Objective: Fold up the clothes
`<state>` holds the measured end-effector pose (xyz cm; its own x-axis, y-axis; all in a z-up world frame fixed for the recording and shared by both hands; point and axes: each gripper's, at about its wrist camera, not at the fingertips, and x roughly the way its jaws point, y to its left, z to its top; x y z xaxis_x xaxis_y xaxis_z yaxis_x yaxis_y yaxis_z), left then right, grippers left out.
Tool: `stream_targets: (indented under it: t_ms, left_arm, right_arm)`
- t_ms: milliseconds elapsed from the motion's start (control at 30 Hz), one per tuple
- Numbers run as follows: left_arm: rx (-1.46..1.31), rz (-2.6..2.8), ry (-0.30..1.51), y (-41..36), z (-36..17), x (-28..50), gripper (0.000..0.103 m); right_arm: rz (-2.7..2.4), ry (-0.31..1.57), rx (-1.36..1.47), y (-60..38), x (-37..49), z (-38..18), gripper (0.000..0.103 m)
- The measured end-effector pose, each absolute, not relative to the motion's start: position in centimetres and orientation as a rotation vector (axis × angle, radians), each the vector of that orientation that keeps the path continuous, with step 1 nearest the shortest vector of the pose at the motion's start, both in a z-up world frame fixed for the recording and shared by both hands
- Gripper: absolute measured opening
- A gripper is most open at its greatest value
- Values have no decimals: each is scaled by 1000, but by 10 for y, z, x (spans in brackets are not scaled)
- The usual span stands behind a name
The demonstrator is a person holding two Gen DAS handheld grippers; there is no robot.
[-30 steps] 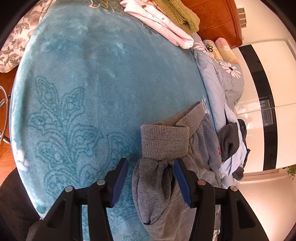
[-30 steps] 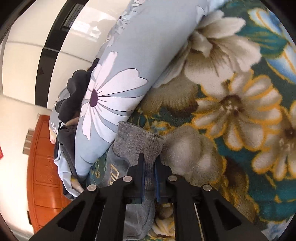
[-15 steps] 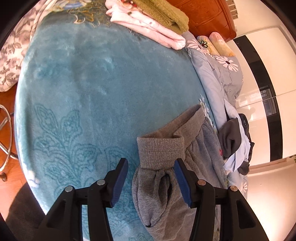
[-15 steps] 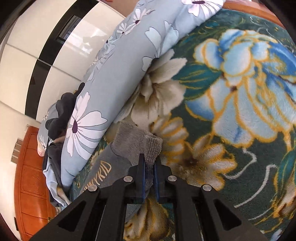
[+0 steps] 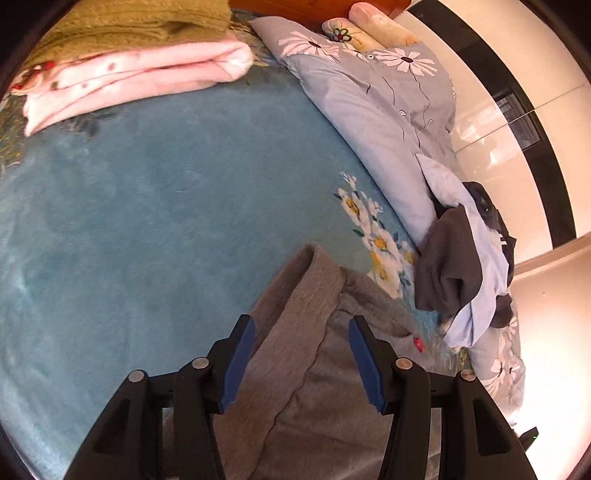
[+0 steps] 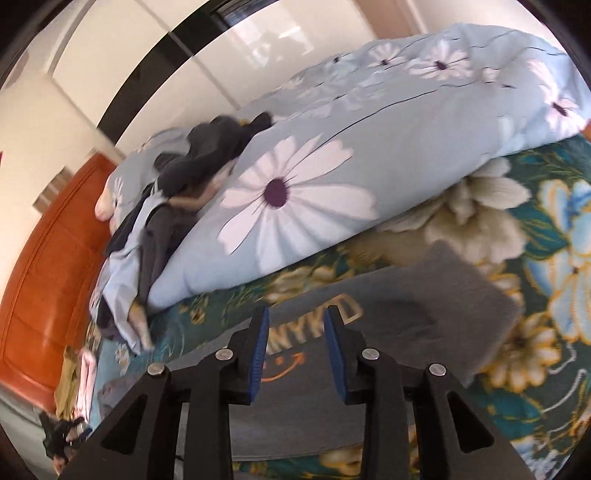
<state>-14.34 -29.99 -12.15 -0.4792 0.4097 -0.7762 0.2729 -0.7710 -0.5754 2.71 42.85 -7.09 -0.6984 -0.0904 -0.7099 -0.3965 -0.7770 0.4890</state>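
Note:
A grey sweatshirt (image 5: 306,354) lies on the teal blanket (image 5: 147,206), one ribbed edge pointing away from me. My left gripper (image 5: 299,354) is open and hovers over it, holding nothing. In the right wrist view the same grey garment (image 6: 424,306) lies flat on the flowered blanket, with gold letters and an orange mark showing. My right gripper (image 6: 295,343) is open above it, its blue pads apart and empty.
Folded pink (image 5: 129,77) and olive (image 5: 140,18) clothes lie at the far left of the bed. A light blue daisy duvet (image 6: 351,177) runs along the far side. A heap of dark and pale blue clothes (image 5: 465,273) lies on it. An orange wooden headboard (image 6: 44,266) stands behind.
My right gripper has let go of the grey cuff and opened; the garment now lies flat. My left gripper stayed open and moved forward over the grey garment.

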Motion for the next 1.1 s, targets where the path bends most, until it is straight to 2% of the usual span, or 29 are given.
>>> stream_targets:
  t_ms: [100, 233, 300, 400, 433, 467, 567, 767, 967, 1000, 1033, 1100]
  left_arm:
    - [-1566, 2348, -1103, -301, -137, -167, 57]
    - [-1580, 2287, -1109, -299, -150, -182, 57]
    - [-1551, 2241, -1092, -293, -151, -186, 55]
    - [-1524, 2227, -964, -281, -143, -191, 54]
    - [-1521, 2234, -903, -276, -141, -192, 50]
    - [-1530, 2235, -850, -273, -141, -193, 41]
    - [-1544, 2198, -784, -267, -144, -196, 25]
    - [-1572, 2270, -613, -257, -150, -203, 24]
    - [-1524, 2236, -646, -262, -150, -203, 23]
    - [-1512, 2239, -627, -259, -148, -203, 19]
    - [-1472, 2256, -614, -256, -143, -202, 4]
    - [-1362, 2292, -647, -258, -130, -201, 4]
  right_arm:
    - [2609, 970, -1191, 403, 11, -81, 32]
    - [2644, 966, -1227, 385, -3, -87, 32]
    - [2642, 942, -1240, 384, -9, -87, 32]
    - [2608, 938, -1245, 387, -13, -90, 32]
    - [2595, 955, -1241, 390, -14, -93, 32]
    - [2583, 976, -1236, 393, -14, -94, 32]
    - [2554, 1017, -1229, 398, -15, -100, 32]
    - [2503, 1055, -1266, 398, -19, -115, 32]
    - [2490, 1025, -1294, 393, -21, -121, 32]
    - [2489, 1018, -1297, 393, -22, -121, 32]
    - [2486, 1021, -1296, 393, -22, -121, 32]
    - [2479, 1033, -1289, 395, -22, -122, 32]
